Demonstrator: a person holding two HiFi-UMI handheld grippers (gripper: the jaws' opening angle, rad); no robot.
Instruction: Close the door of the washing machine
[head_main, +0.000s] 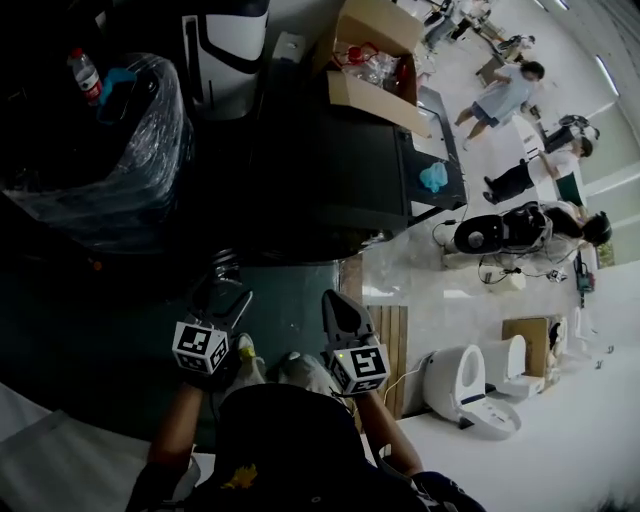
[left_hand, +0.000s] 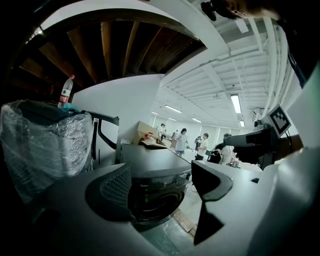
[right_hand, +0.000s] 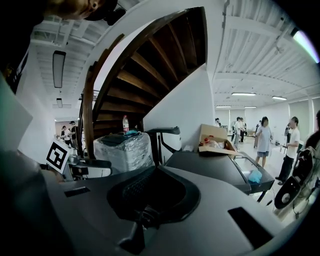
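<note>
- A brown wooden staircase (right_hand: 150, 65) curves overhead, above a white wall.
- The dark grey front-loading washing machine (left_hand: 155, 192) stands on the floor ahead of both grippers and well apart from them. In the head view its flat top lies just beyond them.
- Its round glass door (left_hand: 150, 202) faces the left gripper. It looks flush with the front, but the picture is too dim to be sure.
- A bulky appliance wrapped in clear plastic film (head_main: 100, 150) stands to the left of the machine.
- An open brown cardboard box (head_main: 375, 50) rests on the far end of the machine's top, with clear bags and something red inside.
- Two white toilets (head_main: 465, 385) sit on the pale floor to the person's right.
- The left gripper (left_hand: 161, 175) has its jaws wide apart and holds nothing — the machine's front shows through the gap, far off.
- The right gripper (right_hand: 155, 172) has its jaws pressed together, with nothing between them.
- Each gripper carries its marker cube, and both are held low in front of the person.
- A clear plastic bottle with a red cap (head_main: 85, 72) stands upright on the wrapped appliance.
- A small crumpled blue cloth (head_main: 433, 177) lies on a dark surface just right of the machine's top.
</note>
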